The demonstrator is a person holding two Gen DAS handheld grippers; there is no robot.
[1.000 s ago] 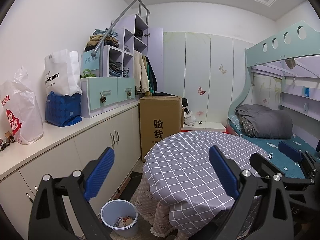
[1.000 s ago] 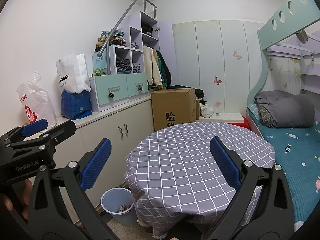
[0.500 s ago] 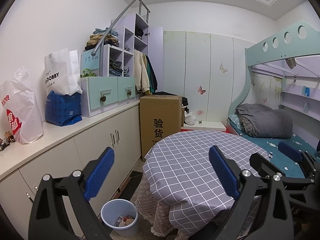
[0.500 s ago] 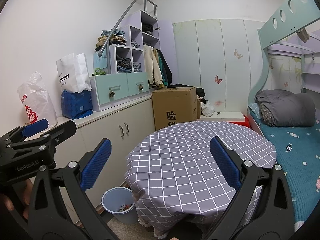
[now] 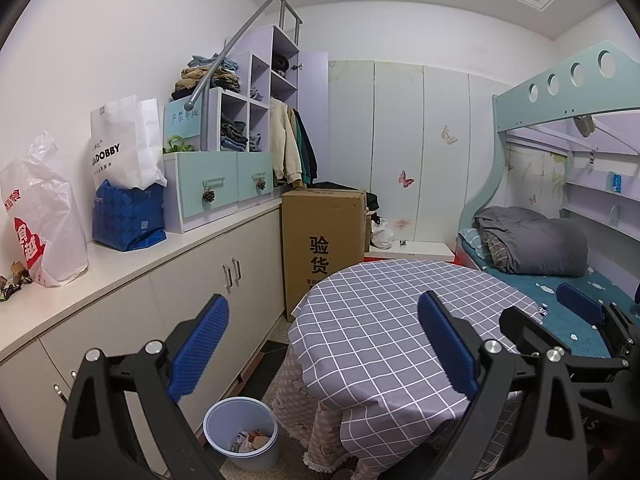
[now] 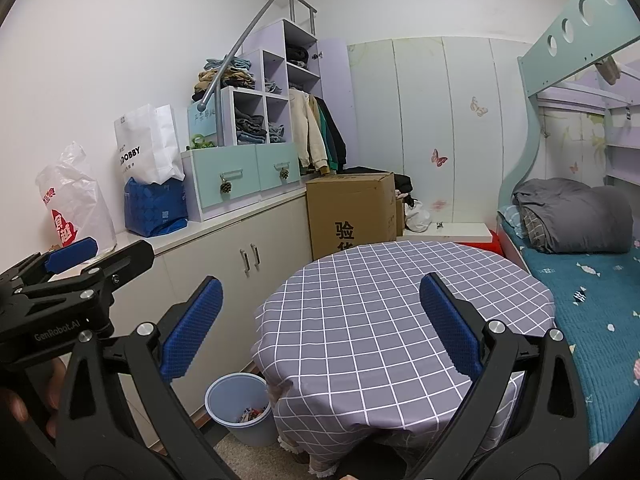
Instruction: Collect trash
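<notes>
**Mia:** Where is the trash?

**Ben:** Some is in the light blue trash bin [image 5: 241, 432] on the floor. The bin stands between the white cabinet [image 5: 168, 304] and the round bench [image 5: 392, 320] with the grey checked cloth. Inside are crumpled paper bits, white, red and brown. A few small wrappers [image 5: 14, 280] lie on the cabinet top, just beside the white plastic bag [image 5: 40, 216]. More tiny wrappers [image 6: 580, 294] lie on the blue bed [image 6: 592, 320].

**Mia:** What are the tongs doing?

**Ben:** The left tongs [image 5: 322, 342] are wide open and hold nothing. The right tongs [image 6: 320, 320] are wide open too, with nothing in them. Both hang in the air above the bench.

**Mia:** Did anything change from a second ago?

**Ben:** Almost nothing. Both tongs are open the same as before. The right view has drifted just a little, and the bin sits in nearly the same spot.
</notes>
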